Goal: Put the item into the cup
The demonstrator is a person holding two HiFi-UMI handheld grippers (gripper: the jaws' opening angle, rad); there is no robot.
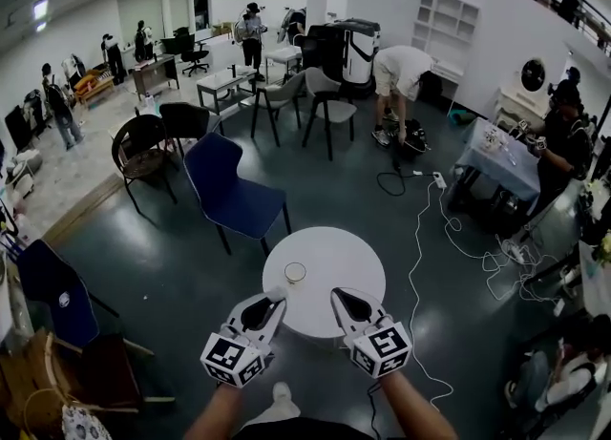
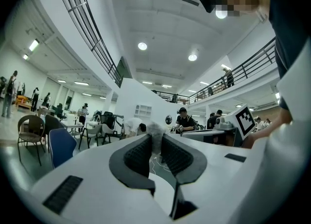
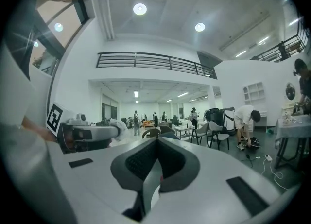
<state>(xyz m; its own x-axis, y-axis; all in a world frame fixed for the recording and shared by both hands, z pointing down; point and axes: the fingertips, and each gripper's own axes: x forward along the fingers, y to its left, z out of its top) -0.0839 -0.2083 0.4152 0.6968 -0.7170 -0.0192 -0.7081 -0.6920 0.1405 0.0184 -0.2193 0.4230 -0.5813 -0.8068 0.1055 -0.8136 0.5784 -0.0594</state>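
A small clear cup (image 1: 295, 273) stands on the left part of a round white table (image 1: 339, 261). My left gripper (image 1: 275, 297) is at the table's near edge, just short of the cup. It is shut on a white crumpled item (image 2: 156, 131) that sticks out past its fingertips. That item (image 3: 118, 125) also shows at the left gripper's tip in the right gripper view. My right gripper (image 1: 342, 297) hovers beside the left one over the near edge. Its jaws (image 3: 156, 143) are shut with nothing between them. The cup is in neither gripper view.
A blue chair (image 1: 229, 195) stands just beyond the table on the left, with black chairs (image 1: 143, 147) behind it. White cables (image 1: 420, 266) run over the floor to the right. A cloth-covered table (image 1: 501, 157) and several people stand further off.
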